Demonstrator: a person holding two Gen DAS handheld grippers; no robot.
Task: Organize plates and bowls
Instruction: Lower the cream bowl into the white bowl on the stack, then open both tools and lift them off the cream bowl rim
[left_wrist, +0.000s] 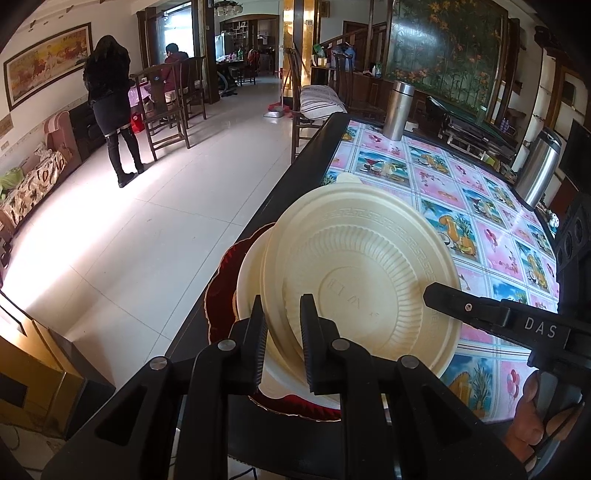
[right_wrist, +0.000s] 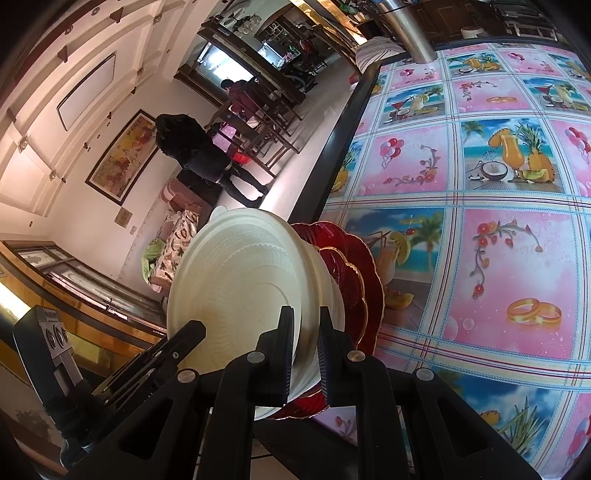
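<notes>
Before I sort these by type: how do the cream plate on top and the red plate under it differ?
The cream plate is matte and opaque; the red plate is glossy and glass-like. The cream plate has a plain round rim; the red plate's rim is scalloped with a gold edge. The cream plate is clamped by both grippers; the red one lies beneath. Both are ribbed.

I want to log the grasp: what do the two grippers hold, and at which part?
Both grip the cream plate by its rim: the left gripper at the near edge, the right gripper on another side. It sits atop the stack on the red plates.
</notes>
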